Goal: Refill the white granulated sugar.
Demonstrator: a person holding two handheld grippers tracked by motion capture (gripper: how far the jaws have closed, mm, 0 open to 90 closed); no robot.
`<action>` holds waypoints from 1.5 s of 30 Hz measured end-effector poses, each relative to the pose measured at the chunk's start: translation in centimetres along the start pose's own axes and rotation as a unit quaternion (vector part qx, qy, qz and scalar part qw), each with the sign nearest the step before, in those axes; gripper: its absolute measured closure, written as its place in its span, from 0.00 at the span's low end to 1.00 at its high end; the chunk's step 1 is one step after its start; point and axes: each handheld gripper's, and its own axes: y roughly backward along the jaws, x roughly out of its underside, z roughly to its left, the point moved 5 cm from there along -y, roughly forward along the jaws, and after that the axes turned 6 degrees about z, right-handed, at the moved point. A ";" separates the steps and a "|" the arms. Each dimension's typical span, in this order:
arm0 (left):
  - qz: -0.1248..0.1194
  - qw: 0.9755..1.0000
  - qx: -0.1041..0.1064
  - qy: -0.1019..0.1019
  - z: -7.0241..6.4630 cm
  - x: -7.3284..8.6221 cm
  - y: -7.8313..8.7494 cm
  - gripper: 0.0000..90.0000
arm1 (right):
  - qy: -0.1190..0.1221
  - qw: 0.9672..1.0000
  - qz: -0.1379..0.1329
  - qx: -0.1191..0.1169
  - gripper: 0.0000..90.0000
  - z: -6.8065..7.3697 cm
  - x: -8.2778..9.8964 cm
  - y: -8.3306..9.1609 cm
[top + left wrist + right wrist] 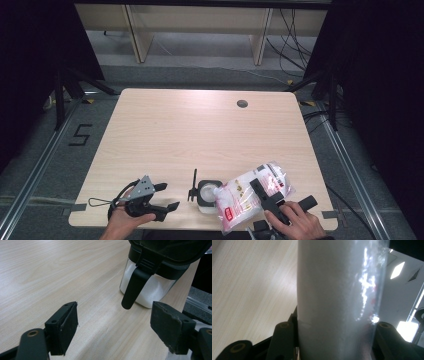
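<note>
Bag (pixel 250 192) clamped in right hand-held gripper (pixel 270 200), tipped over jar (pixel 207 194), lower centre; jar part-filled, pour ongoing; left hand-held gripper (pixel 167 196) apart, idle.

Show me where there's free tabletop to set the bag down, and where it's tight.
Free: the whole table from the round hole at the far edge down to the jar, plus the left half beyond the left gripper. Crowded: the near edge, where jar, bag and right gripper bunch up.

Dim room, pale wood counter (pixel 200 130)

Grey floor (pixel 200 75) with cables (pixel 292 42), black curtains (pixel 30 60) at both sides, wooden furniture legs (pixel 137 35) behind.
</note>
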 end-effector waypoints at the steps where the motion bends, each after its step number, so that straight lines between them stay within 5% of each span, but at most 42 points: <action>1: 0.003 1.000 0.000 -0.002 0.0 0.0 0.0 0.24 | -0.003 1.000 0.002 0.000 0.62 0.0 0.0 0.1; 37: 0.004 1.000 0.002 0.003 -0.1 0.0 0.0 0.24 | -0.013 1.000 -0.009 -0.012 0.63 0.4 0.1 -0.3; 40: 0.002 1.000 0.002 -0.013 0.1 0.0 0.0 0.24 | -0.013 1.000 -0.007 -0.009 0.63 0.4 0.2 -0.3; 45: 0.003 1.000 0.000 -0.001 0.0 0.0 0.1 0.24 | -0.002 1.000 -0.008 -0.003 0.63 0.2 0.1 -0.2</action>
